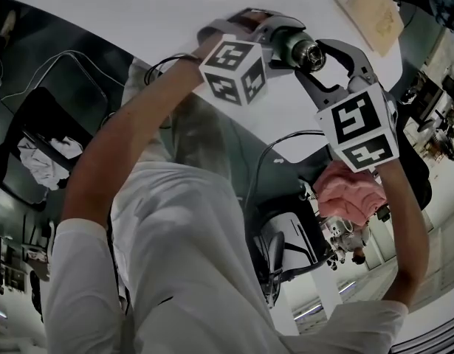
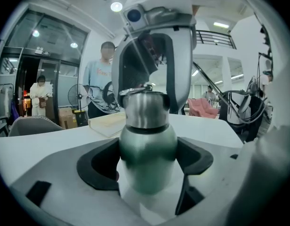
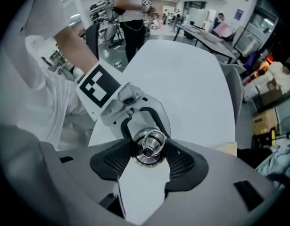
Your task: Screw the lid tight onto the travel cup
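Note:
The travel cup (image 2: 147,159) has a dark green body and a steel lid (image 2: 144,109) on its neck. My left gripper (image 2: 147,171) is shut on the green body, its black pads against both sides. My right gripper (image 3: 149,149) faces the cup's top end-on, with its ribbed pads pressed on either side of the lid (image 3: 149,147), whose wire ring shows on top. In the head view both grippers meet above the white table (image 1: 138,13). There the left gripper (image 1: 277,41) holds the cup (image 1: 297,49) and the right gripper (image 1: 324,59) is on its lid end.
A flat tan board (image 1: 370,9) lies on the table beyond the grippers. A pink chair (image 1: 348,186) and an office chair (image 1: 286,249) stand beside the table, with cables near them. People stand in the background (image 2: 100,79).

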A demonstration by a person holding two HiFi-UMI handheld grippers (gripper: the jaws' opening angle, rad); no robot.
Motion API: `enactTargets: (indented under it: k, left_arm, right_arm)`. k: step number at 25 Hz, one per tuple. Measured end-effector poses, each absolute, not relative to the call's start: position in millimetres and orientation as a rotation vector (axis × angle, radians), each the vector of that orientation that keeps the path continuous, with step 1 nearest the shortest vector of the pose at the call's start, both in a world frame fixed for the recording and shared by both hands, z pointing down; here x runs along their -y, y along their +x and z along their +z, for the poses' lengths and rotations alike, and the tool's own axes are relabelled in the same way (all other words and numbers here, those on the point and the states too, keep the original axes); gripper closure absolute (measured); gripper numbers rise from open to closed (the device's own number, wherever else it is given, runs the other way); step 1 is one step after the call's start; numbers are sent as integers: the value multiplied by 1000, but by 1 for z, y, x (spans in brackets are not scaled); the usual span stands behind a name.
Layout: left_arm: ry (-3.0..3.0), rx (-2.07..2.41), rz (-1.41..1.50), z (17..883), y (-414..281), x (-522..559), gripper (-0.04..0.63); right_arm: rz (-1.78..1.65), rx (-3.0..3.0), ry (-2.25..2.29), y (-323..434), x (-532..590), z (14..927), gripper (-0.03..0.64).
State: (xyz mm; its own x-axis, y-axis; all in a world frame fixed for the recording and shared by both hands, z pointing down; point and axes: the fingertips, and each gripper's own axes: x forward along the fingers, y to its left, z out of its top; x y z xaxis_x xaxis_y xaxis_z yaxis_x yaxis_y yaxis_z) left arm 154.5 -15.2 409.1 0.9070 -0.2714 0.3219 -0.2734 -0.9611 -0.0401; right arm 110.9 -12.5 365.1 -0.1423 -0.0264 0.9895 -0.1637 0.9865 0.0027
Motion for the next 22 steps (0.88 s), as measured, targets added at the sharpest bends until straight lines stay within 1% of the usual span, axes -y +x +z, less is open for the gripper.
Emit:
enactTargets:
  k: [6,14,17,18,22]
  left_arm:
    - [3064,451,521,410,155,16,236]
    - [3060,471,502,410,154,15,236]
    - [3059,481,495,409,155,17,236]
    - [3060,482,494,409,155,18,236]
    - [3057,463,499,410,153,12,236]
  right_arm:
    - [279,1726,373,114,17,365,388]
    - [588,1711,716,120,24,365,387]
    - [618,1727,732,121,23,364,386]
    - [619,1737,729,121,22,363,360]
    - [526,1813,664,122,16,348,356]
